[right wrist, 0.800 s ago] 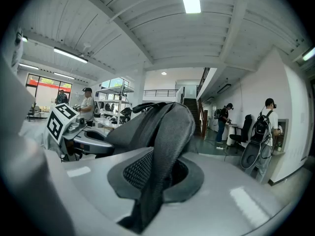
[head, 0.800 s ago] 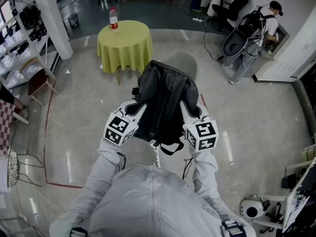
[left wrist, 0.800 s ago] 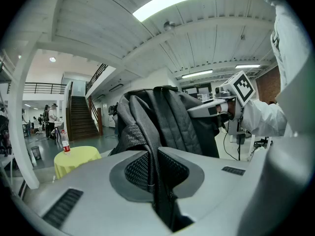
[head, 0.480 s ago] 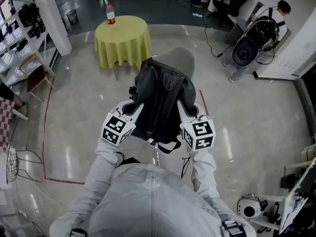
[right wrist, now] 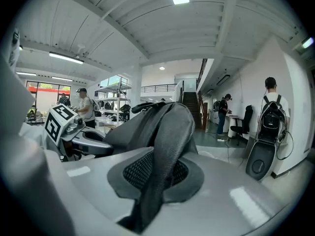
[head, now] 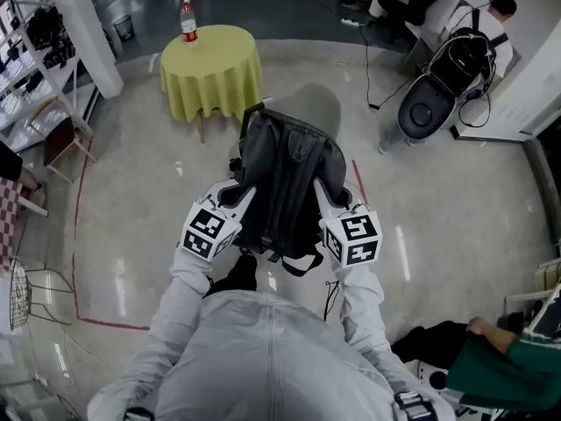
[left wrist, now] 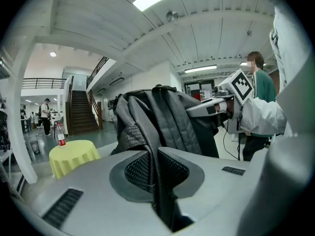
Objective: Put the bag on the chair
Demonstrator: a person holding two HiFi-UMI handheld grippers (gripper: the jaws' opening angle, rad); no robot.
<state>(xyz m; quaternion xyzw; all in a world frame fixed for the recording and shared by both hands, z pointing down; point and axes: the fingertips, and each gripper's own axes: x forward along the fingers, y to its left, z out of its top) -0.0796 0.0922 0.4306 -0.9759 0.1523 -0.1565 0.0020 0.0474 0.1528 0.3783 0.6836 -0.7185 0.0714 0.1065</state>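
Note:
I hold a dark grey backpack [head: 283,178] up in the air in front of me, one shoulder strap in each gripper. My left gripper [head: 233,195] is shut on the left strap [left wrist: 156,156], which runs down between its jaws. My right gripper [head: 328,195] is shut on the right strap [right wrist: 165,146], pinched the same way. The bag's body [left wrist: 167,119] rises just beyond the jaws, and in the left gripper view the right gripper [left wrist: 216,104] shows across it. A wooden chair with a dark seat [head: 60,139] stands far left by the shelves.
A round table with a yellow cloth [head: 210,68] and a bottle [head: 188,21] stands ahead. A person with a backpack [head: 478,33] and a round black device [head: 421,112] are at the far right. A green-sleeved person [head: 491,367] is near right. A wire chair [head: 17,292] is at left.
The table and floor have slid slightly in the head view as I step forward. A green-sleeved person has come into view at the lower right. Both grips on the straps are unchanged.

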